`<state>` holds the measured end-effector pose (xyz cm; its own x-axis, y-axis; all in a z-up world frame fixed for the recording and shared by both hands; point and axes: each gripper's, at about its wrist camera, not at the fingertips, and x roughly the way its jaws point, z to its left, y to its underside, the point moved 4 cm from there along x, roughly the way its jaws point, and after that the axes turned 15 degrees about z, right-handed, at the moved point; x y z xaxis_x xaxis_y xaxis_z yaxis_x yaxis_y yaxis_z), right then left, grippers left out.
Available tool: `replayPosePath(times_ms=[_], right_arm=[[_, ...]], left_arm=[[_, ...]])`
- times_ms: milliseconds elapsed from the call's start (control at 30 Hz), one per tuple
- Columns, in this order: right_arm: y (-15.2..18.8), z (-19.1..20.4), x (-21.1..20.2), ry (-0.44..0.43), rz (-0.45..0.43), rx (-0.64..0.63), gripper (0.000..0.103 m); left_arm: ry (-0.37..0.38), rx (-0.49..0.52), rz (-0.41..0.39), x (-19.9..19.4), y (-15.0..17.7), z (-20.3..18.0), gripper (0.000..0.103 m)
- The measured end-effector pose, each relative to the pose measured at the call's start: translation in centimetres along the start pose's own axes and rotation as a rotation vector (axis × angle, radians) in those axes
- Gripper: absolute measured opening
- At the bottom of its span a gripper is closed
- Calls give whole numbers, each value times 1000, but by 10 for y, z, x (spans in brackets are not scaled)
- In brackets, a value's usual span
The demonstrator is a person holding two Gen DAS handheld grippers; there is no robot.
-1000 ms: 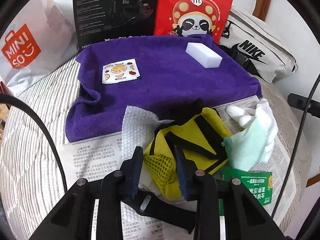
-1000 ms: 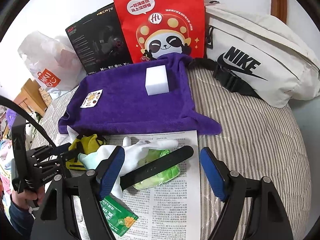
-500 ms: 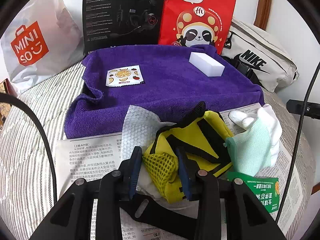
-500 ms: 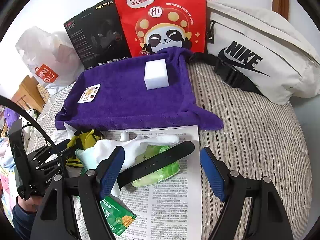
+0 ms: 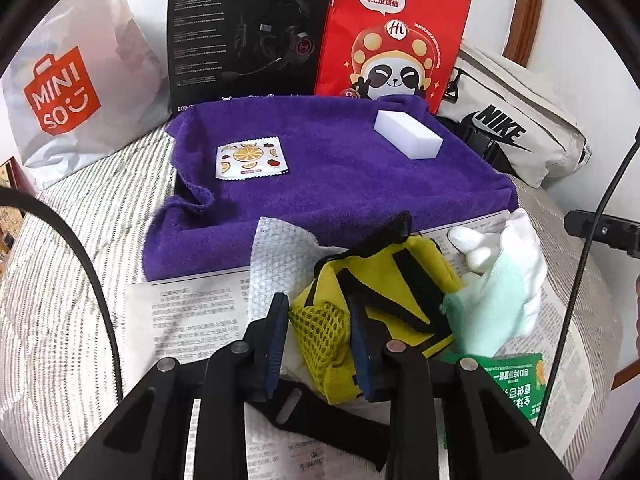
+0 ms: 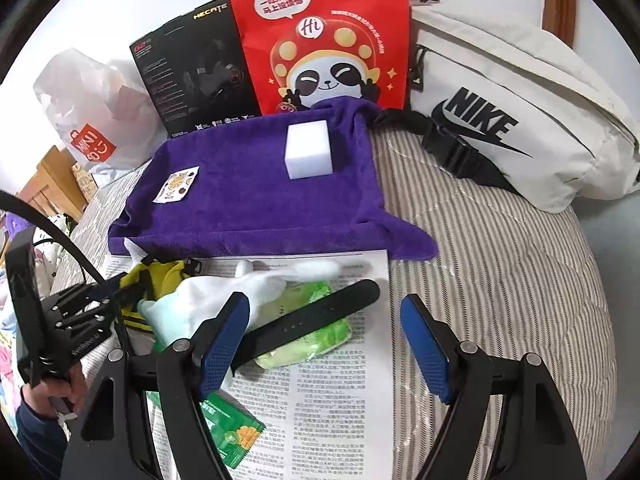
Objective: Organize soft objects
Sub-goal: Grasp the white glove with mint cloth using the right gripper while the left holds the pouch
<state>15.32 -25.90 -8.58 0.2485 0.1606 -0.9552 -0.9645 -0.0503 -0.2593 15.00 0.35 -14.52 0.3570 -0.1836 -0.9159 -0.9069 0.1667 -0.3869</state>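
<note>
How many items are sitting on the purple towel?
2: a white sponge block toward the far right of the purple towel, and a fruit-print sachet near its left side. Nothing else shows on top.

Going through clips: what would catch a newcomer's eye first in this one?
The purple towel spread mid-bed, carrying a white sponge and a fruit-print packet. Behind it stands a red panda bag. In front, the left gripper is shut on a yellow mesh pouch.
</note>
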Motion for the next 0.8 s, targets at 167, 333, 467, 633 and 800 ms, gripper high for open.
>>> replayPosePath(times_ms=[167,333,467,633,800], right_arm=[[3,-7,0,3,0,3,77],[6,-5,0,-36,8,-14,78],[8,12,8,-98,28,-47,80],[7,49,26,-181,58,-131,86],[4,76,52,-183,105,-168,86]], left_arm=[[-3,-17,-7,-12,0,7,28],[-12,-64,-12,-21,-4,24,28],[-20,-79,-15,-27,-5,34,28],[-31,-92,-15,-32,-3,41,28],[-29,-105,-11,-34,0,46,28]])
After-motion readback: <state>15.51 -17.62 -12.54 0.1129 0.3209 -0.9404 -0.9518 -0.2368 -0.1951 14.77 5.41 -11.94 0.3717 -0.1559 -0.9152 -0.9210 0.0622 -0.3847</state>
